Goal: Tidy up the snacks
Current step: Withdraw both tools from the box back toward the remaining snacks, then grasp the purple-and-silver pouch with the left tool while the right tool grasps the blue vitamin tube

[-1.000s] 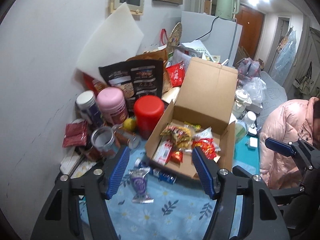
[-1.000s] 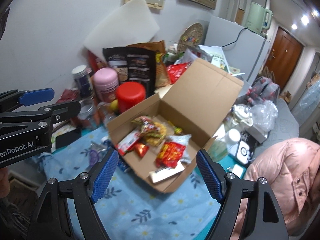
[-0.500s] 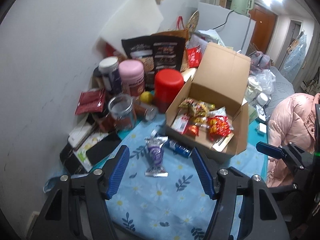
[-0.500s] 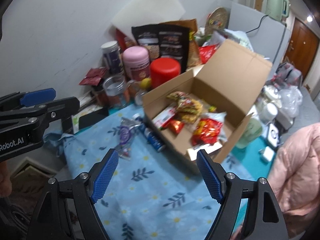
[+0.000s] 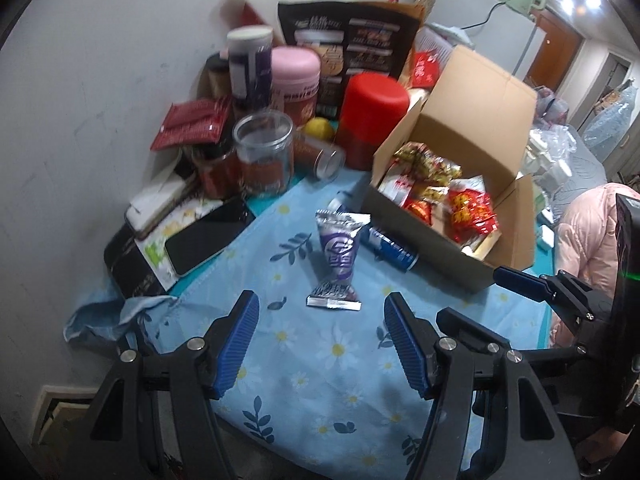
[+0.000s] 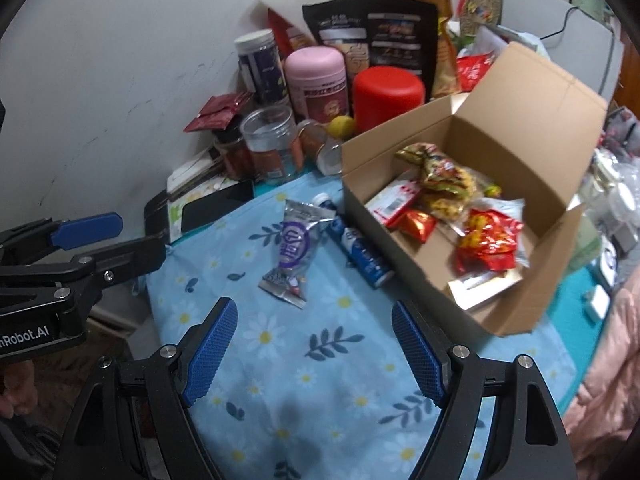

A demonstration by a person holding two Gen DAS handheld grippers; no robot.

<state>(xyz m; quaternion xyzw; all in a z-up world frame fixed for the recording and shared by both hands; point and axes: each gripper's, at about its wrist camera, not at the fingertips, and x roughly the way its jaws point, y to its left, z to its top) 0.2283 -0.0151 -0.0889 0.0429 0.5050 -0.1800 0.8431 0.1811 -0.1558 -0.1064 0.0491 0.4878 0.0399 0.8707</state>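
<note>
i see both tongs spread with nothing between them: left tongs (image 5: 320,340), right tongs (image 6: 312,344). the purple snack packet (image 5: 337,258) lies on the floral-clothed table (image 6: 320,360) beside a blue tube (image 6: 362,254) that touches the open cardboard box (image 6: 520,152). the box's snacks blur together; jar labels behind are unreadable.

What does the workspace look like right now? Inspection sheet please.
Surface: blue floral cloth, rumpled at its left edge.
Job's things: open cardboard box holding snack packets; purple snack packet and blue tube lie on the cloth outside it.
Clutter: red canister, pink jar, glass jar, black bag, phone against the wall.
Grippers: left gripper and right gripper open, empty, above the cloth.
Cables: one black cord behind the box.
Surroundings: person in pink jacket at right.
</note>
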